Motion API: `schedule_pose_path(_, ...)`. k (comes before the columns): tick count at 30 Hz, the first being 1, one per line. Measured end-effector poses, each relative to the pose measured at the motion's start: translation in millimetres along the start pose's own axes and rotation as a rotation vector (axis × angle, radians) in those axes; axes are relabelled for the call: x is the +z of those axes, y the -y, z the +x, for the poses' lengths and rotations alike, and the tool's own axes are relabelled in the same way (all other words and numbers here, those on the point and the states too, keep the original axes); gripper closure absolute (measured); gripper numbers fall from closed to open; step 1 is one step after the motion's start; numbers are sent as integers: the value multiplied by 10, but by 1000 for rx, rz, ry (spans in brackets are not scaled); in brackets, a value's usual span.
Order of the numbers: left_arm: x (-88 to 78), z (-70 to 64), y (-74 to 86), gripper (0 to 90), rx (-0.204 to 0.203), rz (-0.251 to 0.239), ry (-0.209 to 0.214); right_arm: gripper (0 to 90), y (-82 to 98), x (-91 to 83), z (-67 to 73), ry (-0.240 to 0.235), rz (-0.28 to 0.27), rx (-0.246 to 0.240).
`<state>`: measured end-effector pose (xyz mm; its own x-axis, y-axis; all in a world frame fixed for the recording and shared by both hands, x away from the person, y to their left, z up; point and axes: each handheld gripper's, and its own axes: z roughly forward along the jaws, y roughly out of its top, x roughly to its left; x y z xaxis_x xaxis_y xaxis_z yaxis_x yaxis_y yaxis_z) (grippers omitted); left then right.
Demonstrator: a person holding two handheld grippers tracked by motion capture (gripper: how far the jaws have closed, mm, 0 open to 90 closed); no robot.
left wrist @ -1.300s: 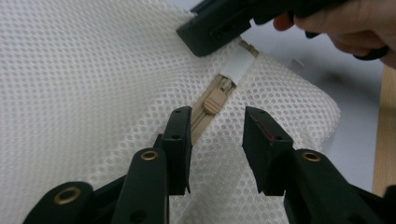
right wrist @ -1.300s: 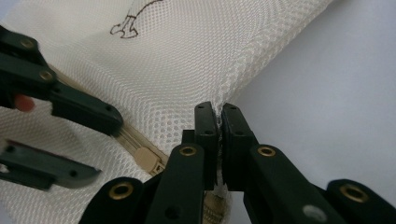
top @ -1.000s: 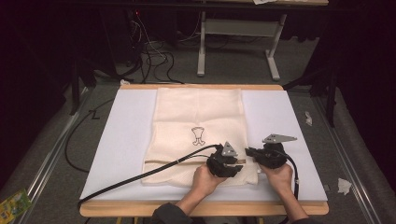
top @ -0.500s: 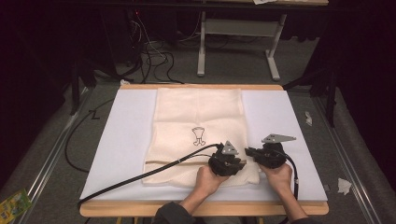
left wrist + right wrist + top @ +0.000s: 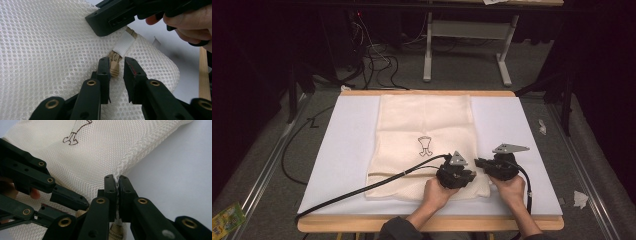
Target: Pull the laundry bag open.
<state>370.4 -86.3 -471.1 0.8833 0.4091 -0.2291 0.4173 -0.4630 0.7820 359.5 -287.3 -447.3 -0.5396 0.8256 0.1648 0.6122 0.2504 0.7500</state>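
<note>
The cream mesh laundry bag (image 5: 424,145) lay flat mid-tabletop (image 5: 337,150), long axis running away from the person. Right gripper (image 5: 117,185) was clamped on its near right edge. Left gripper (image 5: 117,68) had just been closing around the tan zipper pull (image 5: 114,68), not pinching yet.

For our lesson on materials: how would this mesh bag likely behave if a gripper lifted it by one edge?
The mesh bag would probably droop, since it lies flat and limp on the table. Its open weave suggests it is light. The right gripper pinches a thin edge, so the fabric might slip or bunch.
</note>
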Motion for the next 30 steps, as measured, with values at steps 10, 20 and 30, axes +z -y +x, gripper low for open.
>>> schedule_pose_path(10, 60, -11, -27, 803, 11, 29, -24, 879, -3, 26, 13, -3, 6, -3)
schedule_pose_path(20, 28, -30, -46, 863, 9, 19, -18, 877, 6, 12, -8, -4, -2, 1)
schedule_pose_path(30, 26, -30, -48, 867, 12, 15, -20, 877, 21, 6, -28, -3, -2, -1)
